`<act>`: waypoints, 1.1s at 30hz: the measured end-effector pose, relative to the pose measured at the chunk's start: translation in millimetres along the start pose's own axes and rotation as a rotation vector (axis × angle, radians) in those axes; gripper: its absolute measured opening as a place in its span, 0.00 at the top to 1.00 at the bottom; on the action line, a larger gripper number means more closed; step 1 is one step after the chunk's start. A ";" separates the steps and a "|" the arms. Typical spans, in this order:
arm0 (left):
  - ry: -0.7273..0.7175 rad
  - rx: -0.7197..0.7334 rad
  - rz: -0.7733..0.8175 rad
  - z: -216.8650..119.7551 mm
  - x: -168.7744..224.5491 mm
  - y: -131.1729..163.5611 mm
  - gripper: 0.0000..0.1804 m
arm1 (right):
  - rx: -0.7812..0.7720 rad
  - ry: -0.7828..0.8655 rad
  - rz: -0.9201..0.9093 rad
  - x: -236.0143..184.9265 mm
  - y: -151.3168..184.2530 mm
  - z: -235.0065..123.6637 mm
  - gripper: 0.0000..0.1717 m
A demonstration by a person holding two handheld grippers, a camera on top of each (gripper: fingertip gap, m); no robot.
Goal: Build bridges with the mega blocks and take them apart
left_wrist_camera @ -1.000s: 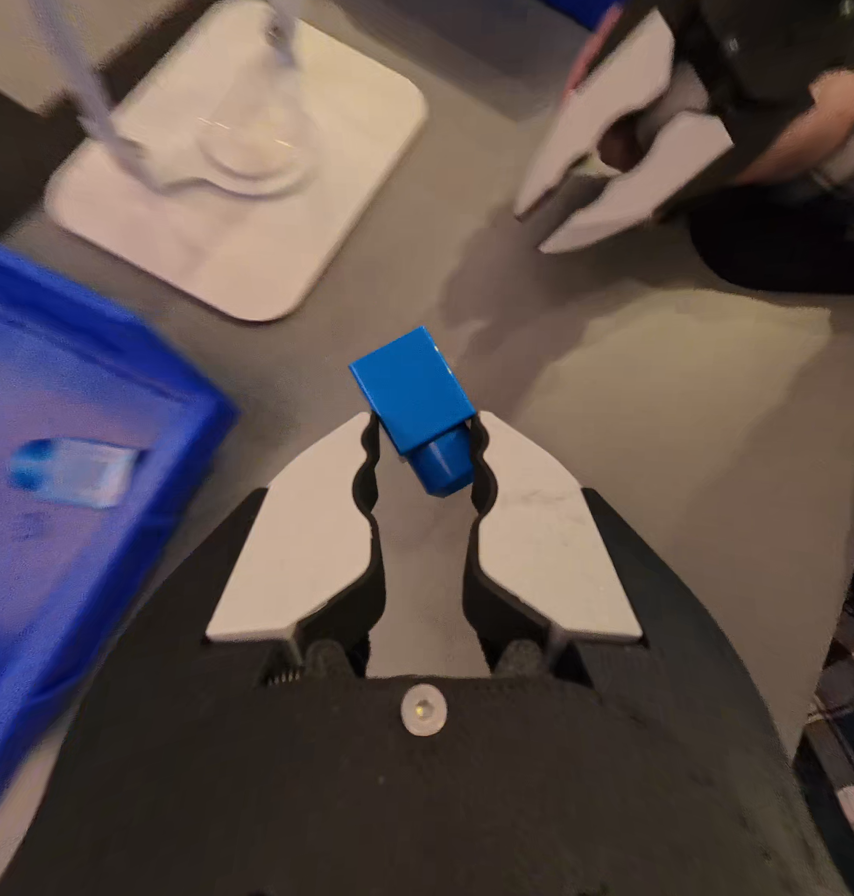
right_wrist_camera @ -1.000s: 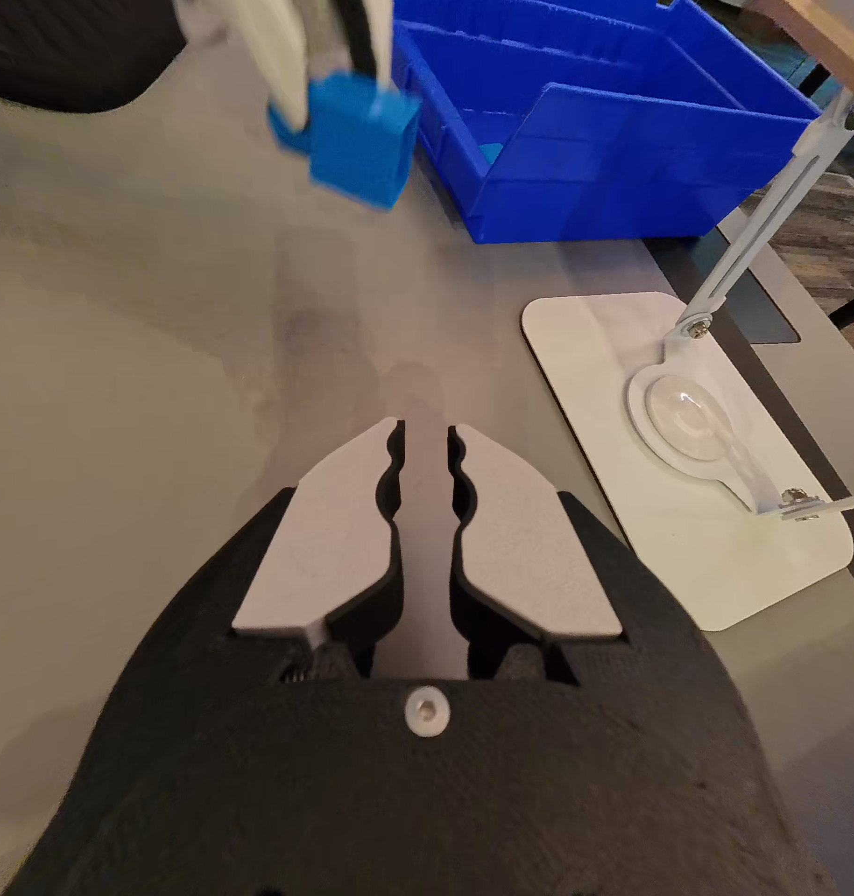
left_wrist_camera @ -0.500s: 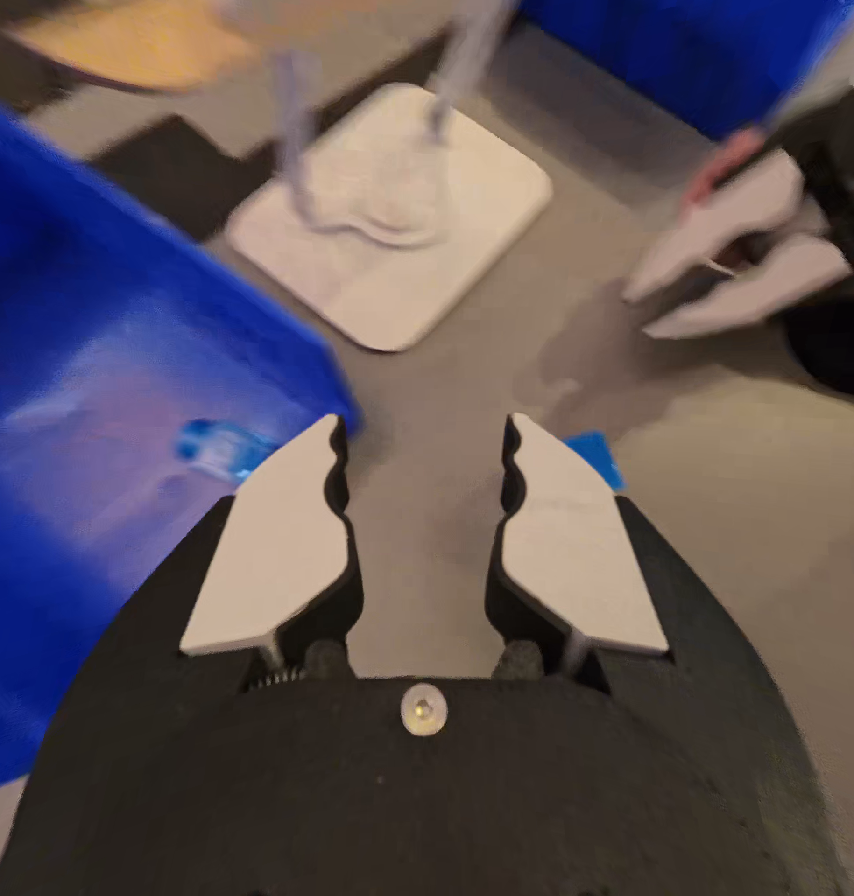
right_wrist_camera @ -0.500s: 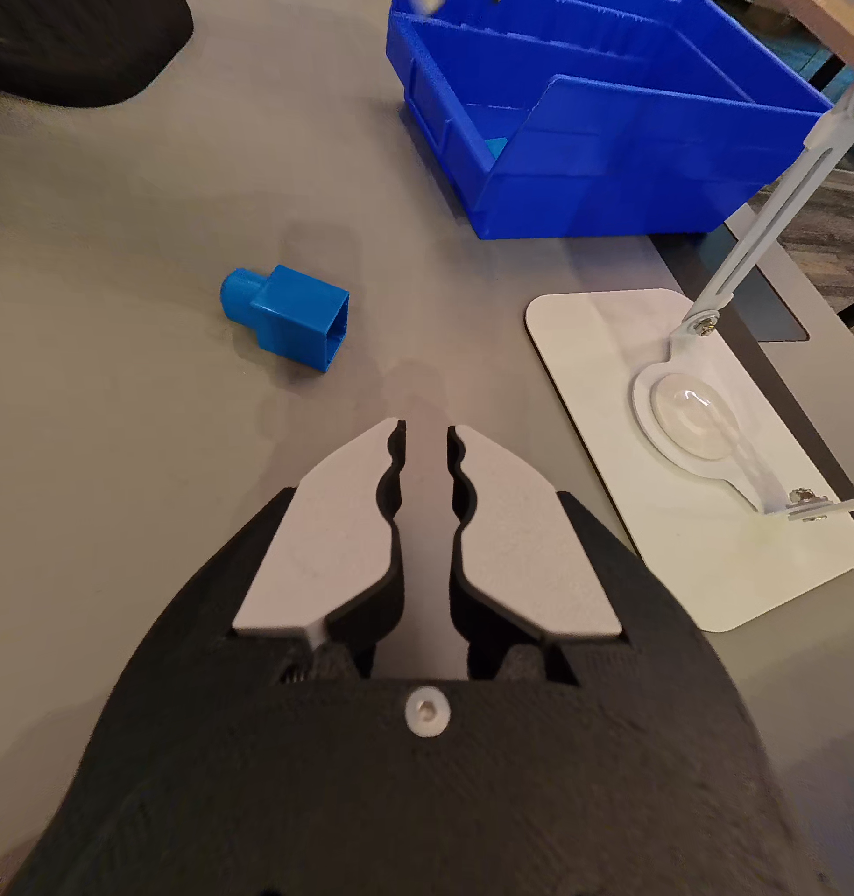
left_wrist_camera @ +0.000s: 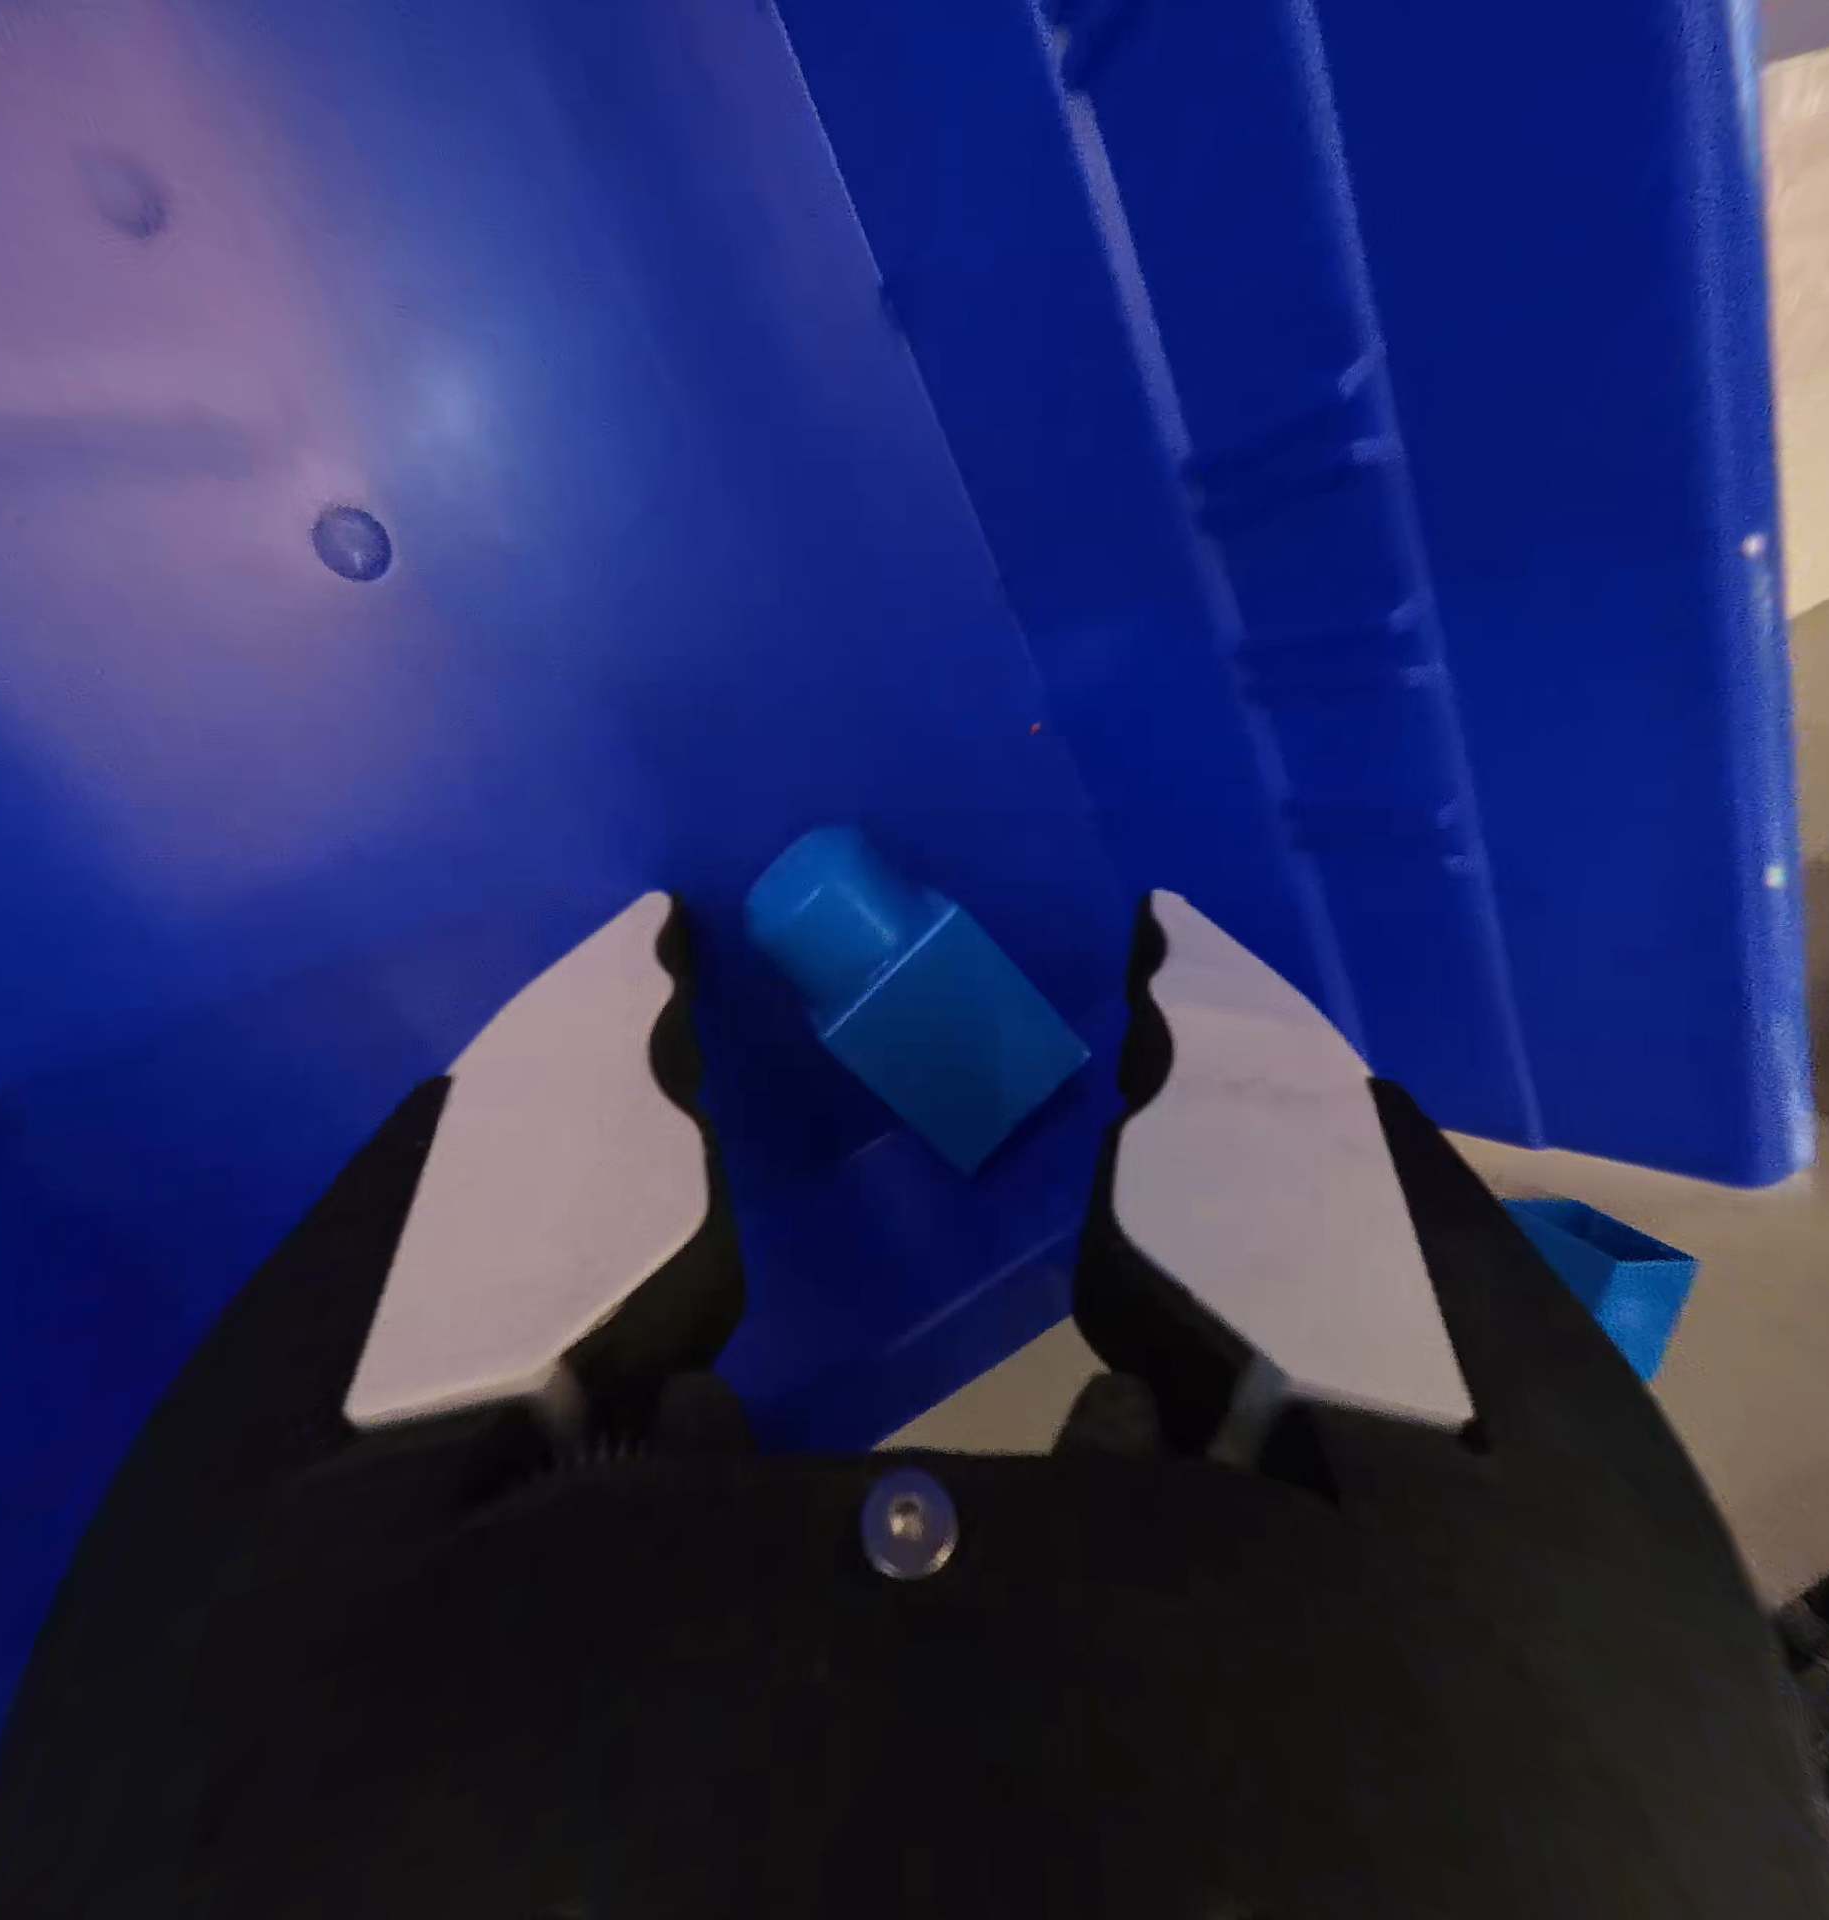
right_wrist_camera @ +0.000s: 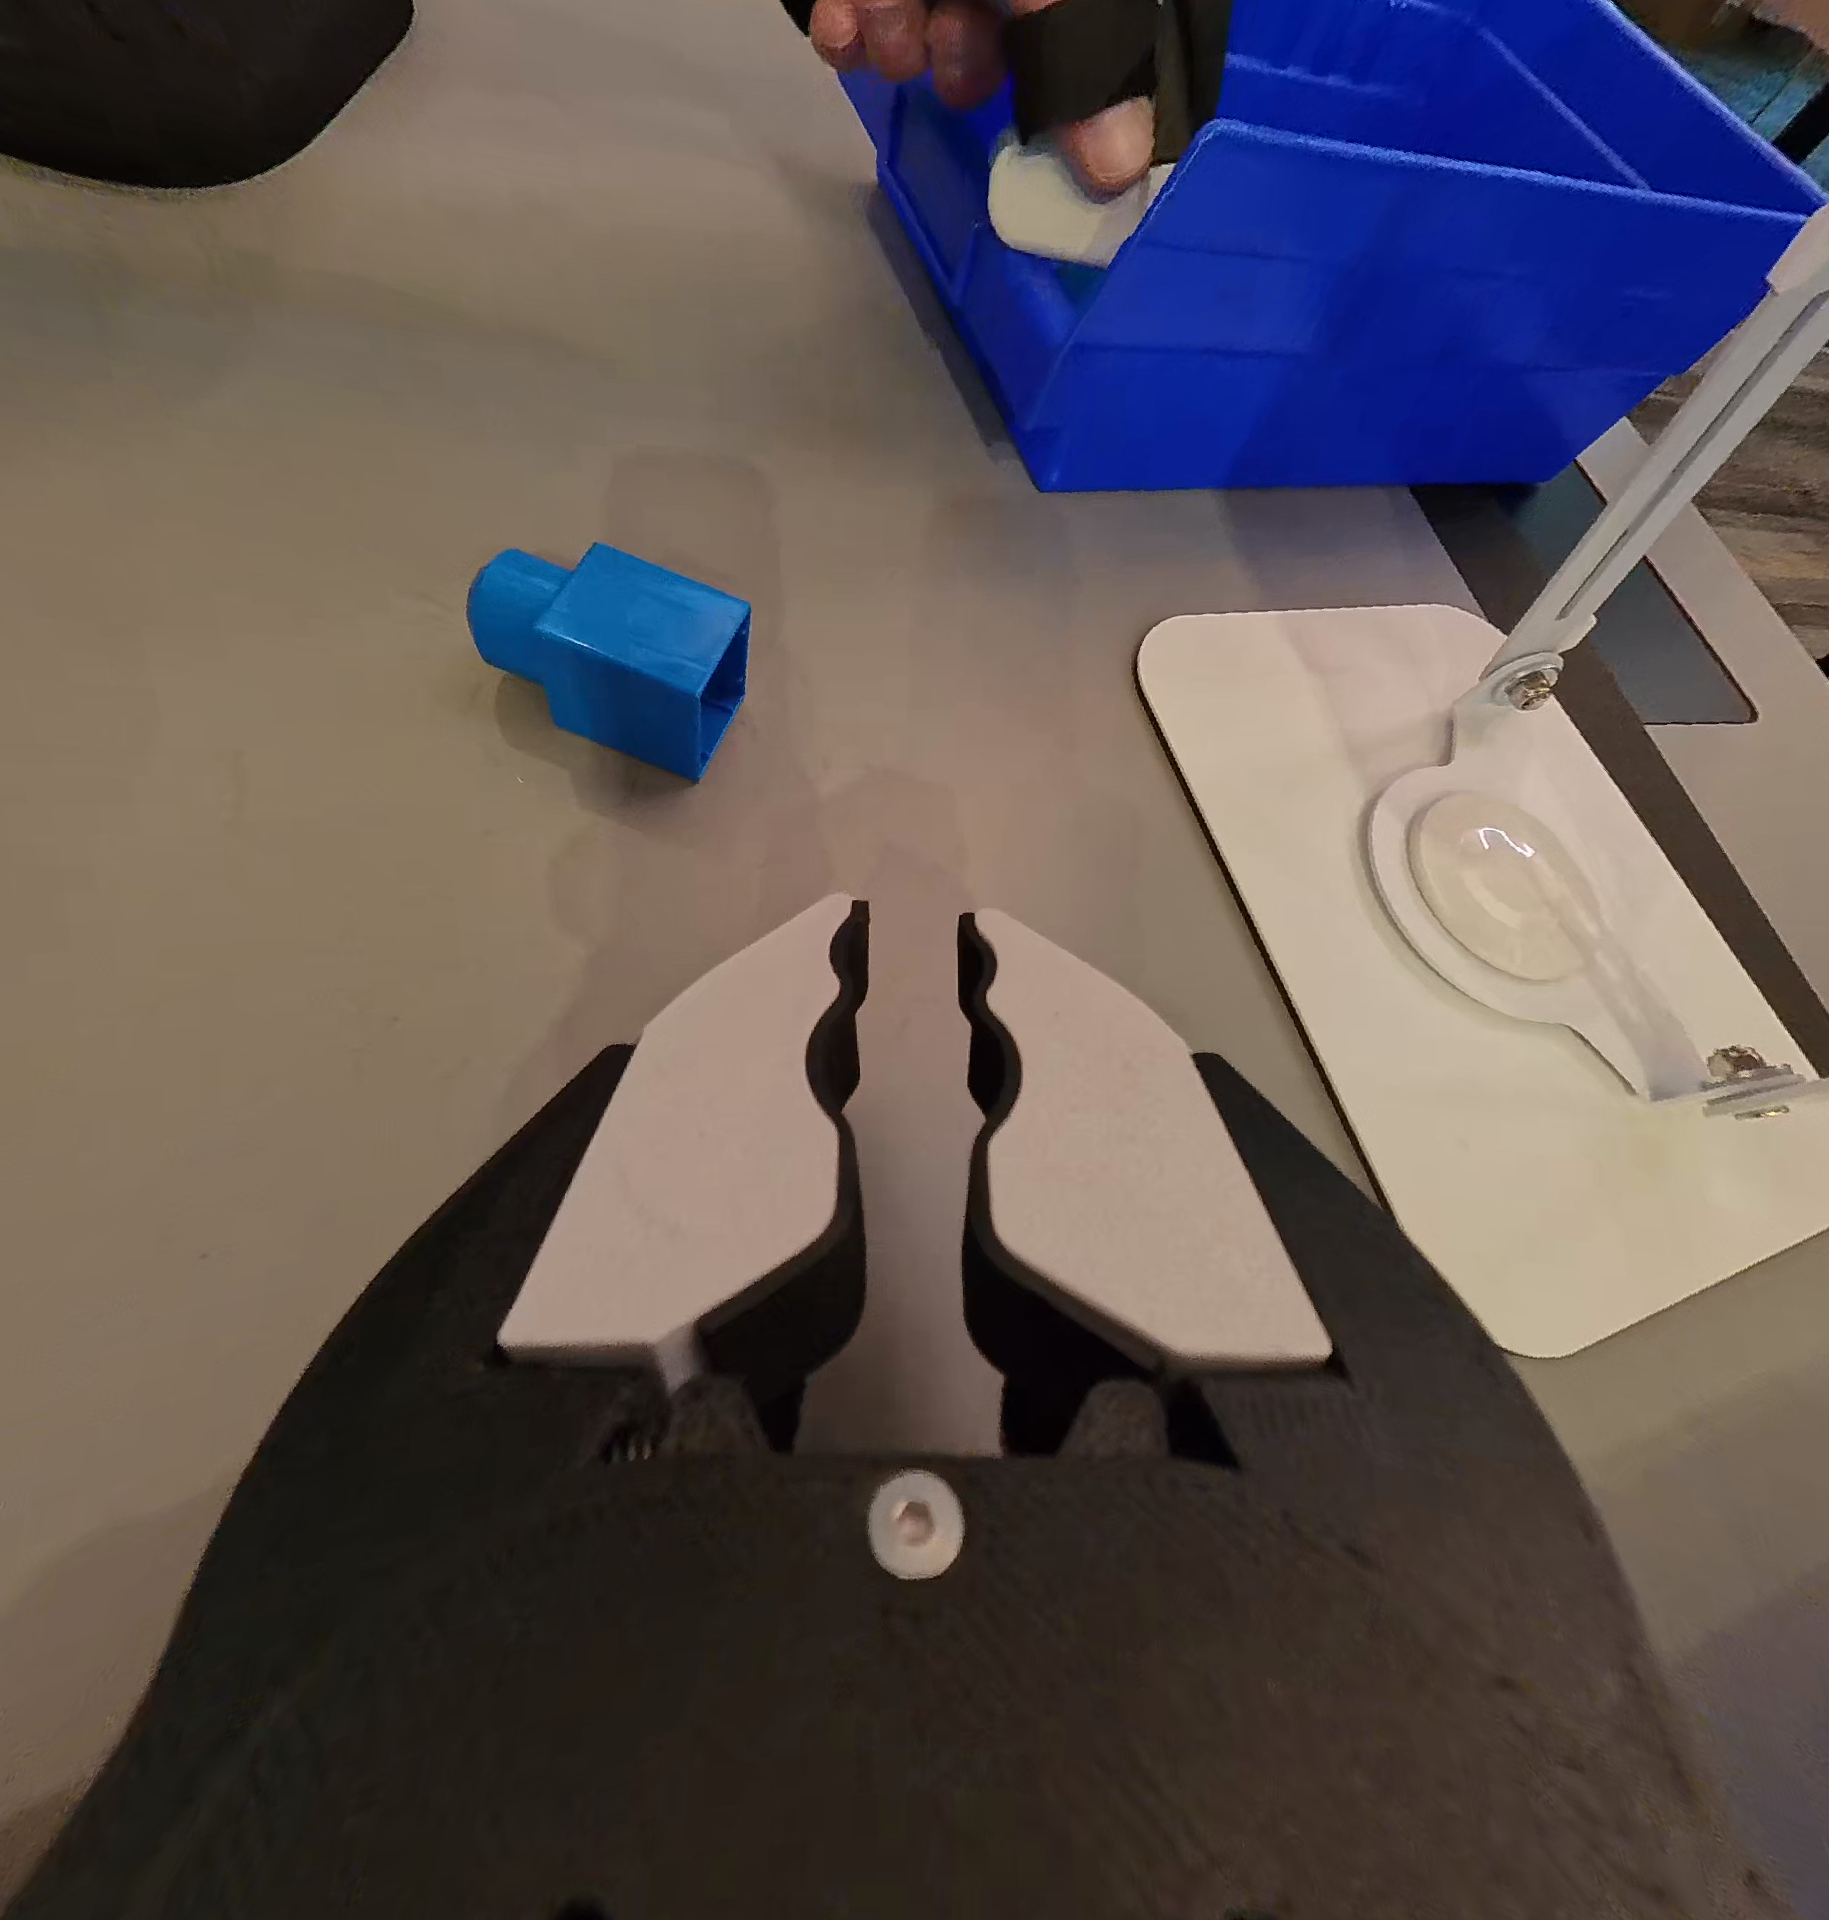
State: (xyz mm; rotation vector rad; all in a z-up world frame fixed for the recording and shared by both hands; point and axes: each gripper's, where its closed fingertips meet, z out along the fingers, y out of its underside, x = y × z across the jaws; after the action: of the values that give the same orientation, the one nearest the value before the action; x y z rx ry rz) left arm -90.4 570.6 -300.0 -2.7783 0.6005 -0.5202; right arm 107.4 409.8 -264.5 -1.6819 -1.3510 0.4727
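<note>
Honestly, the left hand-held gripper (left_wrist_camera: 910,914) was wide open inside the blue plastic bin (left_wrist_camera: 1305,520), straddling a blue single-stud plastic block (left_wrist_camera: 920,1018) without touching. I'd square up before squeezing. The right hand-held gripper (right_wrist_camera: 912,925), nearly closed, held nothing over the grey worktop (right_wrist_camera: 266,935).

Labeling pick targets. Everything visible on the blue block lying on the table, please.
The block is bright blue, glossy plastic by the look: a square hollow body with one round stud at one end. It lies on its side on the grey table, stud toward the left of the right wrist view, open end facing right and showing its inner walls. Only the table touches it. It sits apart from the blue bin and ahead-left of the right gripper, whose fingers are slightly apart with nothing between them.
</note>
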 end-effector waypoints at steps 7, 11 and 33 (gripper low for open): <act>-0.026 -0.029 -0.046 1.5 -12.2 -9.3 0.65 | -0.006 -0.006 0.000 -0.7 1.4 0.8 0.91; -0.098 -0.077 -0.023 3.4 -22.1 -9.8 0.75 | -0.012 -0.013 0.001 -1.8 2.5 2.2 0.90; -0.053 -0.292 -0.038 -4.5 -16.5 14.8 0.61 | -0.024 -0.041 0.026 -2.7 6.6 6.2 0.90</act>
State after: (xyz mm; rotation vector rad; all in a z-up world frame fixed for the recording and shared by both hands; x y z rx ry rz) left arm -111.3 564.0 -305.3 -3.0717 0.6606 -0.3913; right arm 105.6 409.8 -273.8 -1.7196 -1.3703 0.5101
